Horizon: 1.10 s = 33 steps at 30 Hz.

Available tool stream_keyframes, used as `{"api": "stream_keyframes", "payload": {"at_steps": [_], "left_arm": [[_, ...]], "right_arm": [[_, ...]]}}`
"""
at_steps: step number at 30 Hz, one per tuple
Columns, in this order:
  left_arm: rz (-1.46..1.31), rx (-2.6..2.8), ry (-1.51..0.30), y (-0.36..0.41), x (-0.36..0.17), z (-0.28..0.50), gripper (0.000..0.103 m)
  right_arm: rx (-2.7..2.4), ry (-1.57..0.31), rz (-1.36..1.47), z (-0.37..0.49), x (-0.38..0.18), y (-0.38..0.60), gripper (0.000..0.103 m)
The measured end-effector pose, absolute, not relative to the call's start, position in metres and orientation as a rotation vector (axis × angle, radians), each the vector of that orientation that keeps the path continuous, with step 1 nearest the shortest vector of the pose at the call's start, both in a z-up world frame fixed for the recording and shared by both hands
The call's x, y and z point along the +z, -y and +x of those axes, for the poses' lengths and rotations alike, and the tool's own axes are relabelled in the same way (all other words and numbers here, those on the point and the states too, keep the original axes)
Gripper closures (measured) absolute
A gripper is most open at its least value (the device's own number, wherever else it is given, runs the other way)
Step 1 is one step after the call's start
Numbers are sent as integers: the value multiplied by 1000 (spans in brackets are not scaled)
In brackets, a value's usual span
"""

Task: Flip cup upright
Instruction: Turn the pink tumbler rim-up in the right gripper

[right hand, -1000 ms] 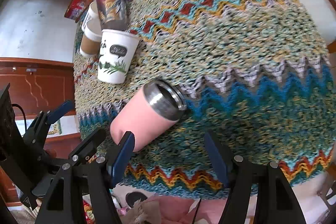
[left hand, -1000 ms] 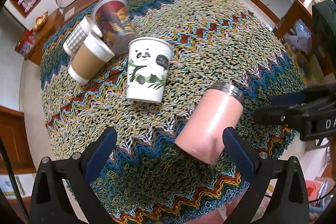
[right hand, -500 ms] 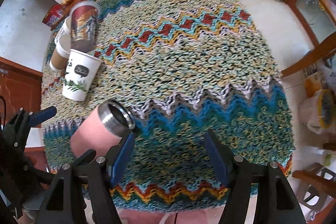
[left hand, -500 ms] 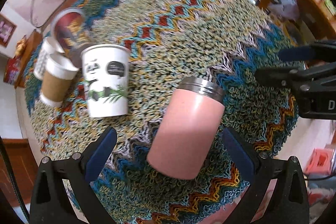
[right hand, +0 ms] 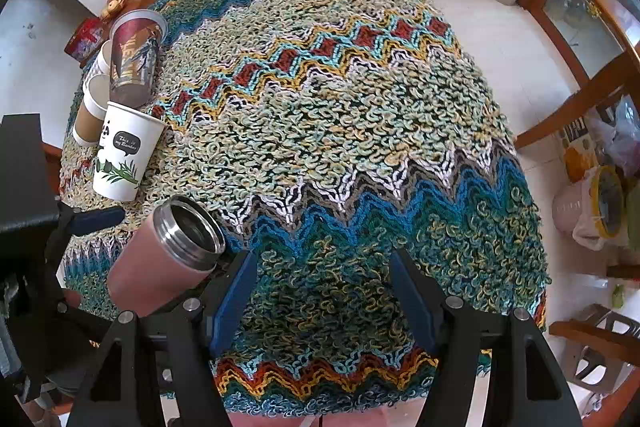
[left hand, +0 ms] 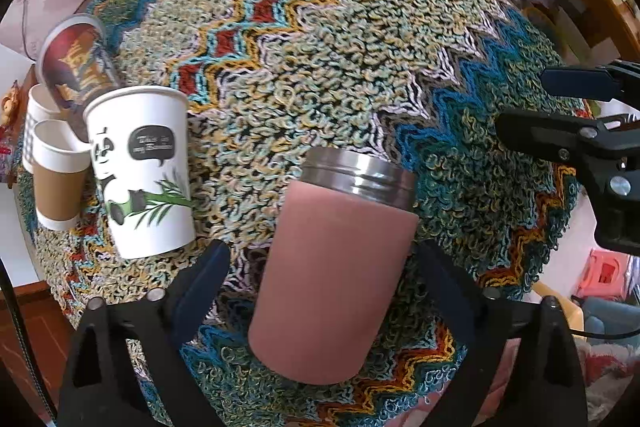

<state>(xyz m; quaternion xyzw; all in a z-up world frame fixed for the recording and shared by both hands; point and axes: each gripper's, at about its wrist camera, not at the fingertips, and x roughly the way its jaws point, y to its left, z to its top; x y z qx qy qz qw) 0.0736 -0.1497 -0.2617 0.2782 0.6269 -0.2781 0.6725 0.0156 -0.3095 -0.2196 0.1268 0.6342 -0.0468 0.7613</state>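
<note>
While the pink cup lay on its side near the front edge of the knitted cloth, the left gripper sat astride it, jaws spread wide, one blue pad on either flank of the body with a sliver of daylight on each side. No squeeze, as far as I could judge: neither finger pressed the pink sleeve. That straddle made sense, since the barrel was the broadest, least slippery place to take hold of, and the steel mouth pointed away from the camera, so a grip at mid-body would let the wrist tip the base down.

Over on the other side, the right gripper was open too, with nothing between its pads but zigzag wool. In its view the cup rested just left of its left finger, the open steel rim facing up the table. It looked to be standing off, leaving the lift to its partner.

Worth noting the crowd at the far left: the panda cup, the brown-sleeved cup and the red printed cup stood clustered near the edge. My guess was that the flip would have to swing clear of the panda cup, its nearest neighbour. The loopy cloth could snag or let the base wobble when set down.
</note>
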Motion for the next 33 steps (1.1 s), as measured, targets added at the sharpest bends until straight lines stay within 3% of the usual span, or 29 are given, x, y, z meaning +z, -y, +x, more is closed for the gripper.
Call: {"api": "stream_keyframes", "payload": {"at_steps": [11, 33], "left_arm": [[672, -638, -1467, 164, -276, 75, 27], [549, -541, -1359, 144, -258, 73, 30]], "right_arm": [[-106, -1387, 289, 7, -223, 310, 34], [-91, -1412, 288, 1, -226, 308, 34]]}}
